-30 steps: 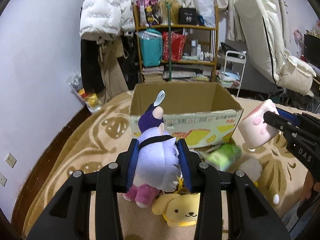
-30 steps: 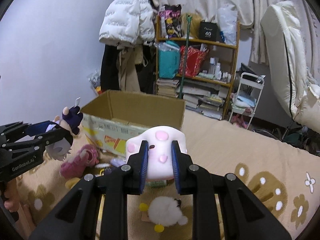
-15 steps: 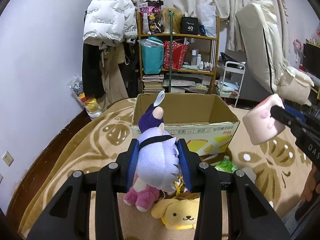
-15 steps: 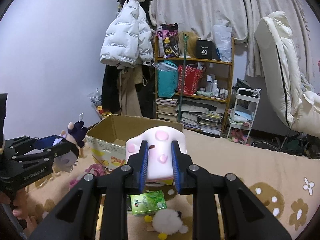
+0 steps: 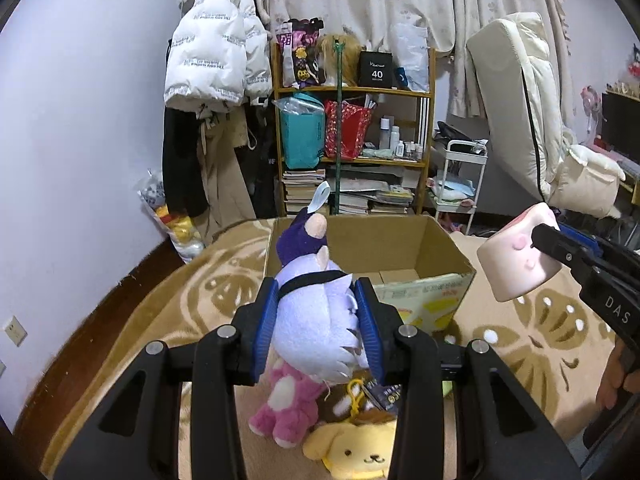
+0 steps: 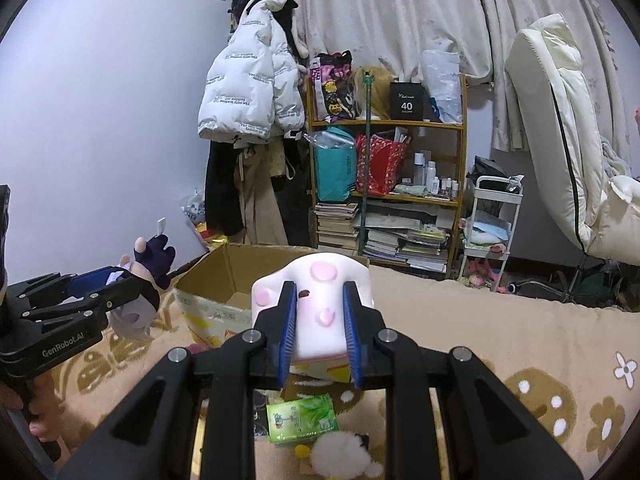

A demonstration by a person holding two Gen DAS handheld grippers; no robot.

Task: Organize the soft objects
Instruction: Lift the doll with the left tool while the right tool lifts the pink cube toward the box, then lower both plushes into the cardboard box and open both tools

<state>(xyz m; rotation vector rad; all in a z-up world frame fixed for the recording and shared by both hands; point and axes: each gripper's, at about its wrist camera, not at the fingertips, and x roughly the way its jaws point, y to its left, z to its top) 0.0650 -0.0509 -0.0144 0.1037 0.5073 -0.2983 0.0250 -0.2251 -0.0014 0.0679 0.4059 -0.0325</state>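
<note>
Pinching in left gripper (image 5: 316,330) jaws, purple plush (image 5: 314,312) stands upright; right gripper (image 6: 319,330) squeezes pink cushion (image 6: 316,308).

Both grippers now ride higher than before: the purple plush (image 5: 316,316) and the pink-spotted cushion (image 6: 318,312) sit above the cardboard box (image 5: 440,252) rim.

- The cardboard box (image 5: 420,256) stands on the rug (image 5: 152,320), before the shelf unit (image 5: 352,152).
- The lavender plush (image 5: 316,320), between the left gripper (image 5: 318,332) fingers, hangs before the box's near-left corner.
- The marshmallow plush (image 6: 320,312), in the right gripper (image 6: 320,334), hangs right of the box.
- The pink bear (image 5: 288,408) and yellow dog (image 5: 356,452) lie on the rug below the lavender plush.
</note>
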